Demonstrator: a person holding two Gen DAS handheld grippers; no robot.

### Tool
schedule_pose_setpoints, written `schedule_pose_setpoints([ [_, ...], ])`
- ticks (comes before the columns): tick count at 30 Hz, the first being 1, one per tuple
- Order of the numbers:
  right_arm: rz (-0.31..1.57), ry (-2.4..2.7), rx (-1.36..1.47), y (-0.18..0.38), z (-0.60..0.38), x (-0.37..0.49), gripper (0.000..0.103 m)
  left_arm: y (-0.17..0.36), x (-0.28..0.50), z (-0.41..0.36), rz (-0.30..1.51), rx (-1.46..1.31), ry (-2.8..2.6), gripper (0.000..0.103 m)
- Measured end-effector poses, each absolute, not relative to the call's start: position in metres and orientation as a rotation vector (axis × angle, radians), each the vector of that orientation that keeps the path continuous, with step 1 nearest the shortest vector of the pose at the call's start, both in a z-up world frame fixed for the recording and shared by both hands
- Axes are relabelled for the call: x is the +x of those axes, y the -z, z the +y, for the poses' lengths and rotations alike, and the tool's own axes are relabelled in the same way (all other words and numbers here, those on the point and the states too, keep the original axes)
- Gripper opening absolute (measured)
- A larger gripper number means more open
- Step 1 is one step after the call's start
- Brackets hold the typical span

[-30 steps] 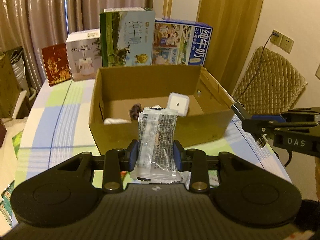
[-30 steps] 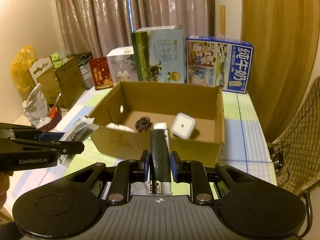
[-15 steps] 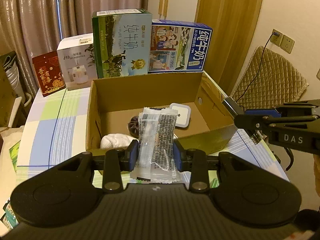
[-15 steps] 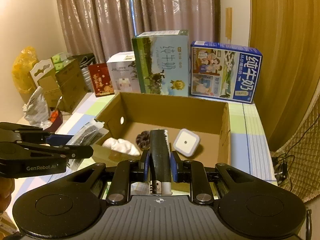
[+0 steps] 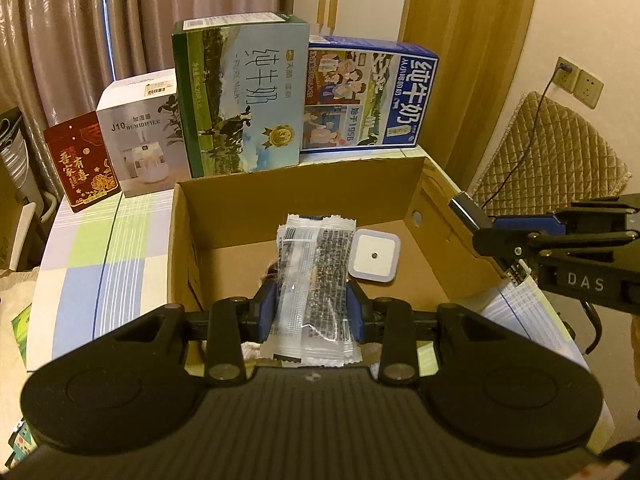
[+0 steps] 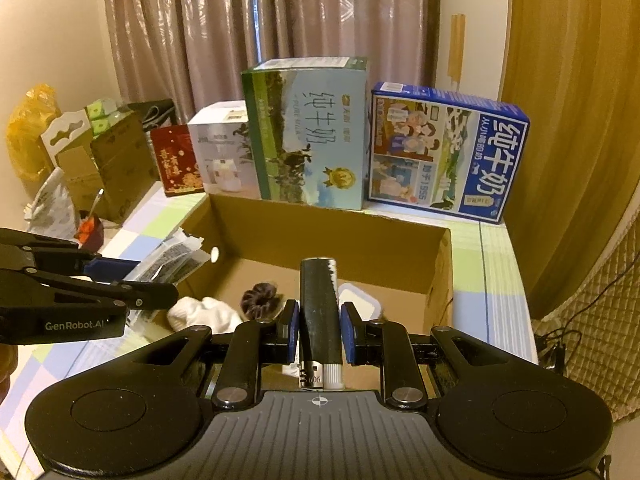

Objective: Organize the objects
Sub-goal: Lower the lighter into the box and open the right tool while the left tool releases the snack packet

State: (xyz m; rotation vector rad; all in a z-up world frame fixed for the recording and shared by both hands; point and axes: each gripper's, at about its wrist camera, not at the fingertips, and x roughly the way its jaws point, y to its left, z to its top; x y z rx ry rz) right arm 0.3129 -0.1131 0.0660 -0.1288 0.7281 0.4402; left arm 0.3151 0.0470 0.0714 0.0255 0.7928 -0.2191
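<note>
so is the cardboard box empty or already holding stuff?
Not empty: cardboard box holds a white cloth, dark scrunchie and white square device.

warm, yellowish indoor light fills the room. brownish pleated curtains [image 6: 272, 40] hang across the back, with a bluish strip of window [image 5: 105, 20] showing between them. a cream wall [image 5: 580, 32] on the right carries two power sockets [image 5: 580, 82], one with a cable plugged in. below them stands a quilted tan chair back [image 5: 548, 152]. a golden drape [image 6: 568, 100] hangs beside it. the table wears a checked cloth [image 5: 100, 248] in blue, green and white.
</note>
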Motion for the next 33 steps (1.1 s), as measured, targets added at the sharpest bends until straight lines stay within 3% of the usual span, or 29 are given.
schedule_pose_setpoints([
  [16, 0.771, -0.441, -0.106, -0.043, -0.11, 0.357, 0.019, -0.044, 0.358, 0.042, 0.833, 0.003, 0.22, 0.031],
  [33, 0.787, -0.432, -0.019, -0.021, -0.12, 0.372, 0.022, -0.044, 0.355, 0.056, 0.79, -0.044, 0.169, 0.042],
])
